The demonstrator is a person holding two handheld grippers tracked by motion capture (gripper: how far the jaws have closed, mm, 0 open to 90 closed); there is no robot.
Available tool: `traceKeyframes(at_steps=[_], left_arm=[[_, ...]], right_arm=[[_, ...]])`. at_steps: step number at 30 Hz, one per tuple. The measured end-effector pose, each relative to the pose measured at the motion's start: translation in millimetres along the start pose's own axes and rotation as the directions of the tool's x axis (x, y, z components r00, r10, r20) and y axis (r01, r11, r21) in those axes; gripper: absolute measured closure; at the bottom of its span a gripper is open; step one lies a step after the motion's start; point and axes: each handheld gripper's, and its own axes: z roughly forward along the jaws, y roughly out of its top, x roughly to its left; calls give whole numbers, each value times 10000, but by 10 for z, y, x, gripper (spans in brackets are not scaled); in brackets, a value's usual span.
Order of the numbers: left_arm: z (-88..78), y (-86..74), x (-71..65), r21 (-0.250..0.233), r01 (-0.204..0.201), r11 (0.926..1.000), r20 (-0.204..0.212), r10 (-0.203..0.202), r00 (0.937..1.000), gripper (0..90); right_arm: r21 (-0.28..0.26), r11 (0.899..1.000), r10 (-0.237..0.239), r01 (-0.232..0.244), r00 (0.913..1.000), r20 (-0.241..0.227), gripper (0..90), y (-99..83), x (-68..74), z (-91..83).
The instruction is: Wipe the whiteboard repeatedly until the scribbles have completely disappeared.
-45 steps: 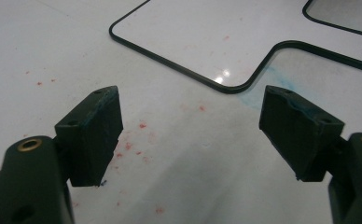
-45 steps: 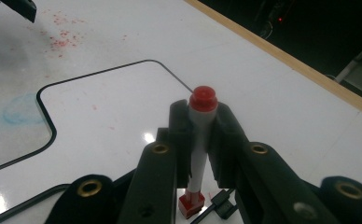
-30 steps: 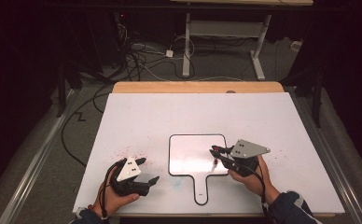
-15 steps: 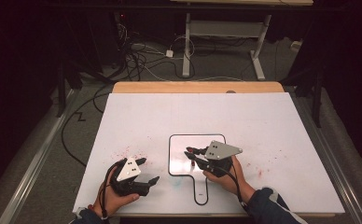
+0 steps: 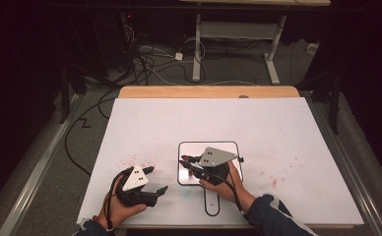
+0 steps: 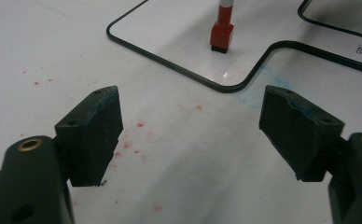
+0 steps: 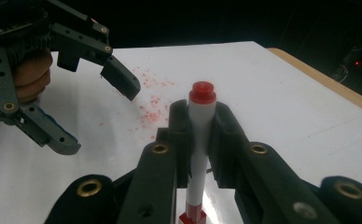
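Note:
A small paddle-shaped whiteboard (image 5: 199,148) with a black rim lies on the white table, its handle (image 5: 212,204) toward me. My right gripper (image 5: 184,162) hovers over the board's near-left part. It is shut on a white marker (image 7: 201,135) with red ends, held upright. The marker's red lower end (image 6: 221,35) rests on the whiteboard (image 6: 179,28). My left gripper (image 5: 158,178) sits on the table to the left of the board, open, with nothing between its jaws (image 6: 195,135). The right gripper view also shows that open left gripper (image 7: 95,107) at the upper left.
Red specks (image 6: 137,126) and a faint blue smear (image 6: 258,93) mark the white table top (image 5: 277,128). A wooden strip (image 5: 208,92) runs along the far edge. Cables and a desk frame (image 5: 233,29) stand on the floor beyond.
My right gripper has carried the marker leftward from the board's right edge to its near-left part. The left gripper has stayed put.

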Motion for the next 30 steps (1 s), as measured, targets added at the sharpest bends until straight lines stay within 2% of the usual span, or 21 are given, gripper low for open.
traceKeyframes(at_steps=[5, 14, 16, 19, 20, 21, 28, 30], left_arm=[[-2, -6, 8, 19, 33, 10000, -18, -33, 10000, 206], [20, 6, -7, 114, -2, 9999, -31, 2, 10000, 206], [21, 4, -5, 122, 16, 9999, -29, -16, 10000, 206], [22, 3, -4, 129, 30, 9999, -26, -29, 10000, 206], [37, -3, -40, -79, 476, 9988, 57, -476, 9989, 206], [21, 4, -8, 128, 18, 9999, -29, -17, 10000, 206], [28, 2, -4, 167, 31, 9999, 6, -31, 10000, 206], [30, 3, -6, 177, 25, 9998, 8, -25, 10000, 206]], right_arm=[[351, 9990, -285, 278, 9994, 207, 808, -19, -49, -110], [629, 9980, 29, -87, 9957, 921, 808, -151, -260, -411], [563, 9979, 262, -319, 9948, 985, 808, -182, -289, -460], [777, 9965, 192, -291, 9921, 1243, 808, -192, -323, -518], [842, 9959, 210, -321, 9914, 1290, 808, -197, -346, -538], [857, 9954, 314, -436, 9898, 1393, 808, -207, -371, -559], [966, 9868, 1066, -1300, 9703, 2172, 808, -306, -621, -770], [1040, 9845, 1145, -1415, 9663, 2305, 808, -322, -669, -822]])
